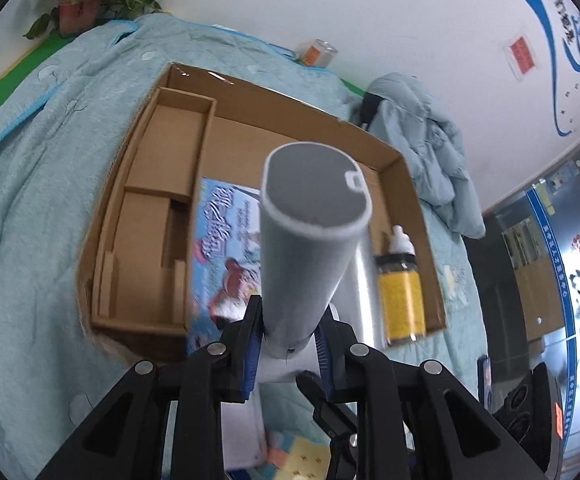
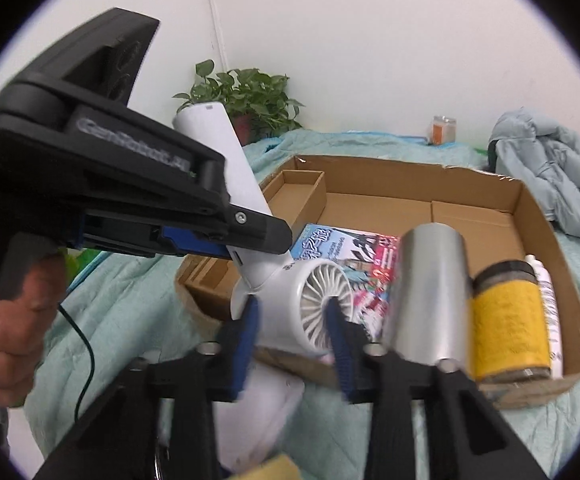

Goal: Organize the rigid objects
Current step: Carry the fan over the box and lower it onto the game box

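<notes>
- Two grippers hold one white hair dryer [image 2: 290, 292] up in the air, in front of the box [image 2: 529, 216].
- Left gripper [image 1: 288, 344] has its jaws squeezed tight on the dryer's handle [image 1: 309, 232], down near where the handle joins the body. The handle's flat grey end points up at the camera.
- Right gripper [image 2: 293, 332] has its blue pads on the two sides of the dryer's round body, one pad across the fan grille. The jaws are pulled in close on it.
- A hand [image 2: 6, 320] grips the left gripper's handle.
- Inside the box lie a picture book [image 2: 345, 256], a shiny can [image 2: 429, 296], a yellow jar [image 2: 509, 320] and a white bottle [image 2: 545, 292].
- The box sits on a light green blanket [image 1: 42, 160].
</notes>
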